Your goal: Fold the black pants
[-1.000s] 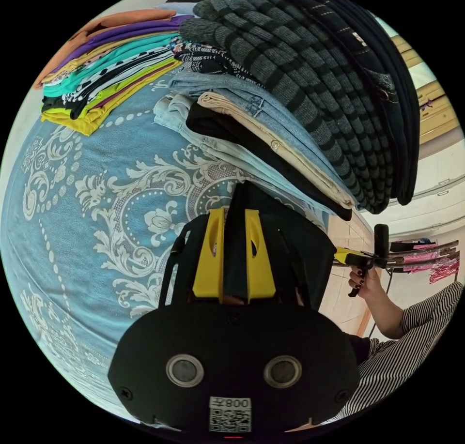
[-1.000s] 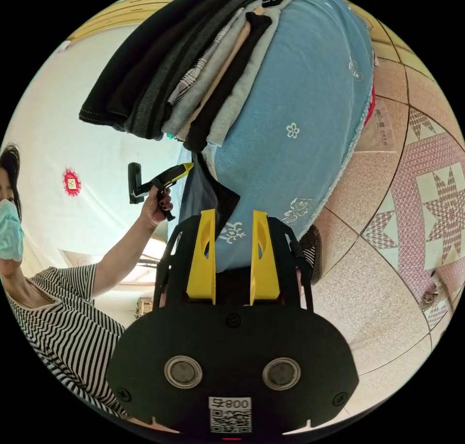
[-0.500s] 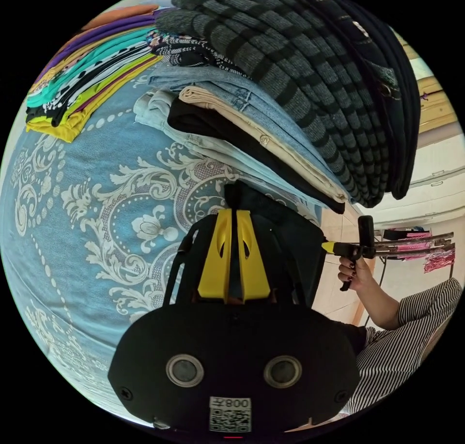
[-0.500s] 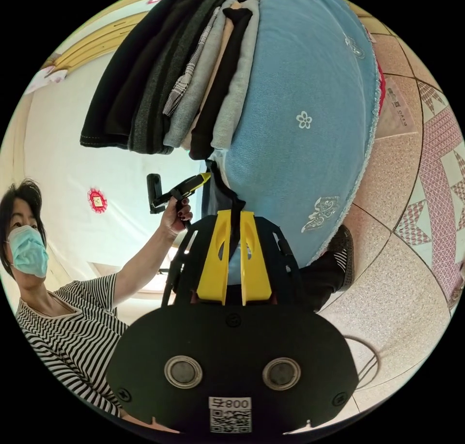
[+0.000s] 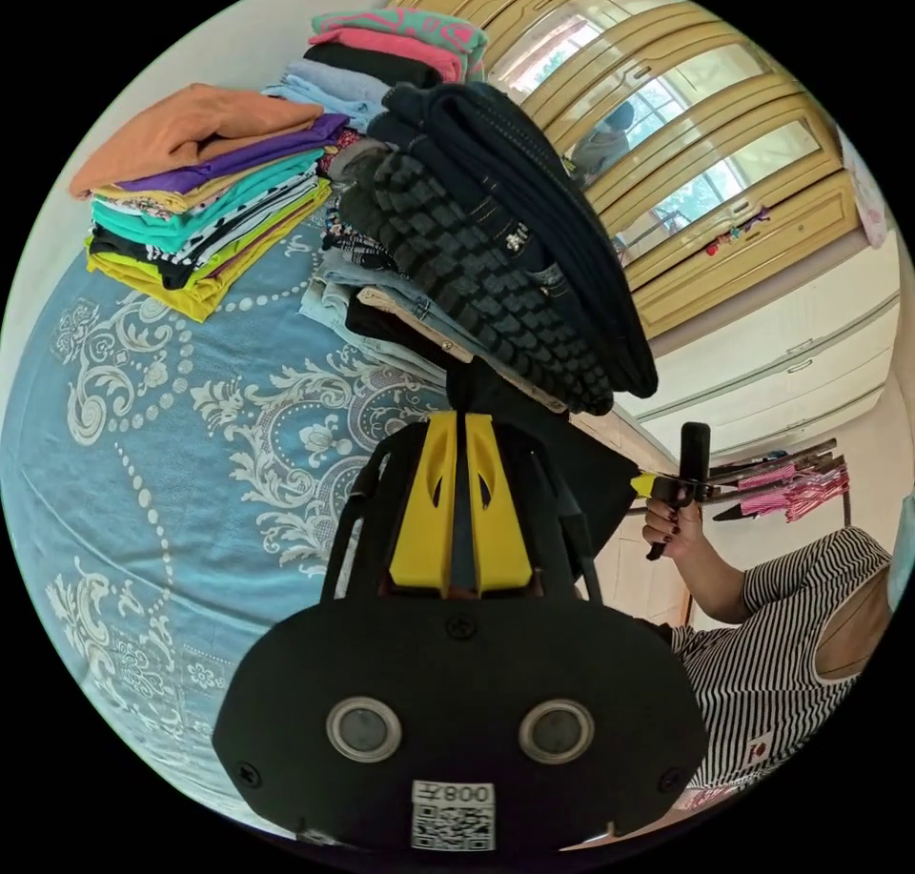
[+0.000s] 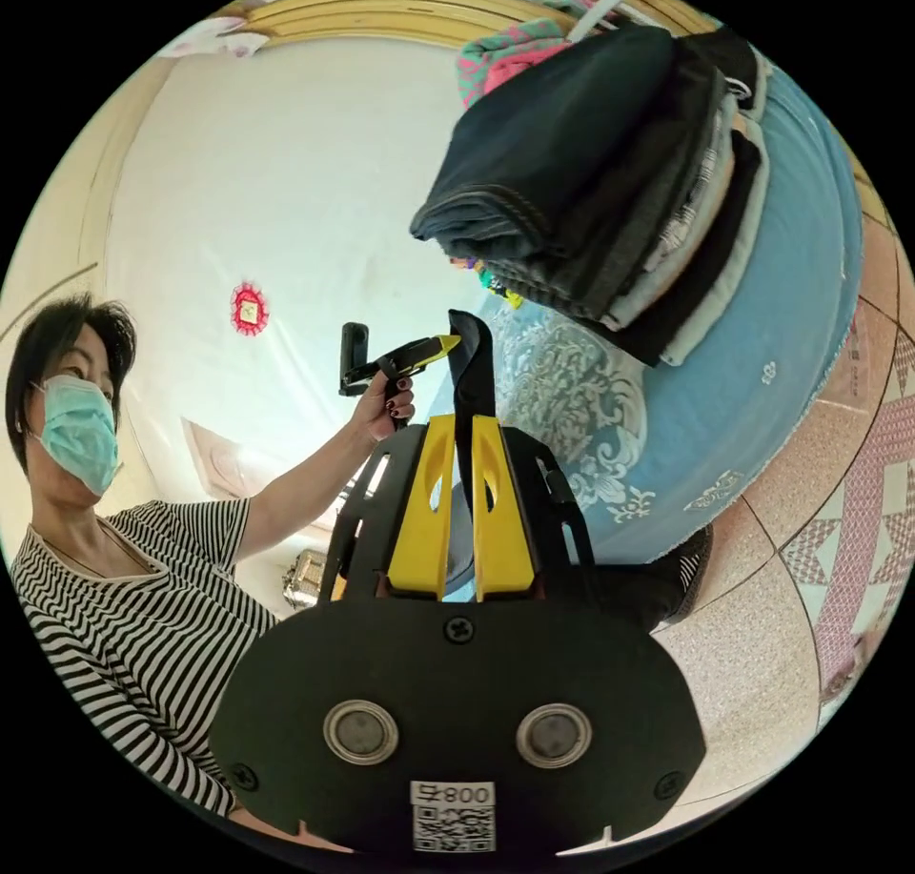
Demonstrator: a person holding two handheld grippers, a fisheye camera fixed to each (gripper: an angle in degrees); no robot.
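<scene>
The pants (image 5: 581, 474) are black. The bed cover (image 5: 162, 493) is blue with white swirls. The shirt (image 6: 124, 607) has black and white stripes.

black pants (image 5: 572, 474) mostly hidden behind jaws

The right gripper (image 6: 456, 426) has clamped its jaws onto the black pants (image 6: 472, 359).

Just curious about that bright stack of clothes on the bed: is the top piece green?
No, the top piece of the bright stack on the bed is orange.
</scene>
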